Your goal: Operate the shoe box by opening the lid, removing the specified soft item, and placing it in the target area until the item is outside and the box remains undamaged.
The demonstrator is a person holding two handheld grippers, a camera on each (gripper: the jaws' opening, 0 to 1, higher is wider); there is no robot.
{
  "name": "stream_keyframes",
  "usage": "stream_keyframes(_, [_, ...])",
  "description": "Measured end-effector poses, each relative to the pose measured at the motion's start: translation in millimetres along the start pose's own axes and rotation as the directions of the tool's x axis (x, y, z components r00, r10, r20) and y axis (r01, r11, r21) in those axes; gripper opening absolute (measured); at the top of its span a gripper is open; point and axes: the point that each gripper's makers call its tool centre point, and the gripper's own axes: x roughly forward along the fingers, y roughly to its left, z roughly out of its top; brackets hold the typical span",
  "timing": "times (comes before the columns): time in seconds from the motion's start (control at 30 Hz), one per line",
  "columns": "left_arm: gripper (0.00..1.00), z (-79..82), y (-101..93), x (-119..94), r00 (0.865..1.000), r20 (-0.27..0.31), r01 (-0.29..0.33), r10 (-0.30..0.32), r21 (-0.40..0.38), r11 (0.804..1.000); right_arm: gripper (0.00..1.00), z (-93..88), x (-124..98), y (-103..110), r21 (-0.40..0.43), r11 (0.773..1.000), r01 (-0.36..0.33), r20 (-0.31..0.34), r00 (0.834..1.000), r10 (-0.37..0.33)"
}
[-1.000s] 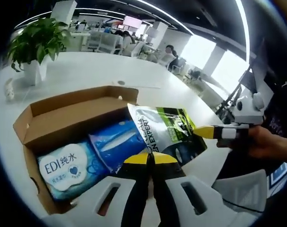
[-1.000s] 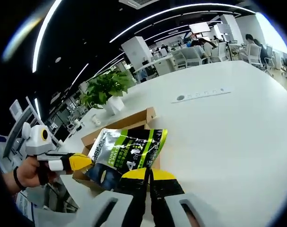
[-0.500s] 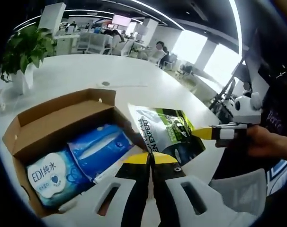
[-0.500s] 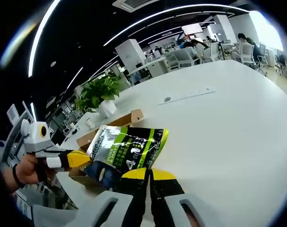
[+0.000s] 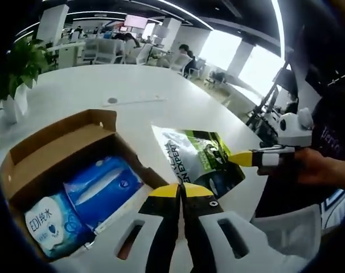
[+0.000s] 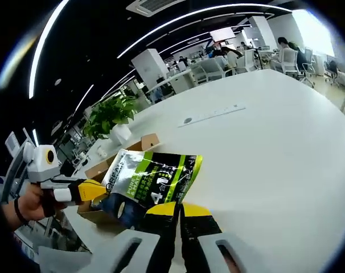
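Now both jaws pinch glossy flat pouch [image 5: 202, 161] beside open cardboard box [image 5: 58, 149].

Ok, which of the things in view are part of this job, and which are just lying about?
Job:
- green pouch, held by both grippers, jaws shut on it
- left gripper
- right gripper
- open box
- white table, where it should land

Lying about:
- blue packs in the box
- potted plant
- office chairs behind

Bright ceiling strips and window glare, strong fisheye bending, edges soft and dark.
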Motion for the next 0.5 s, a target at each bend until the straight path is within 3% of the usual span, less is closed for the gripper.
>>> stream_keyframes(0.5, [0.00,9.1,-9.2,21,0.999,-0.046,0.019,-0.016,0.061,0.998,0.00,11.6,7,-22,0.008,1.000,0.014,-0.010,1.000,-0.014])
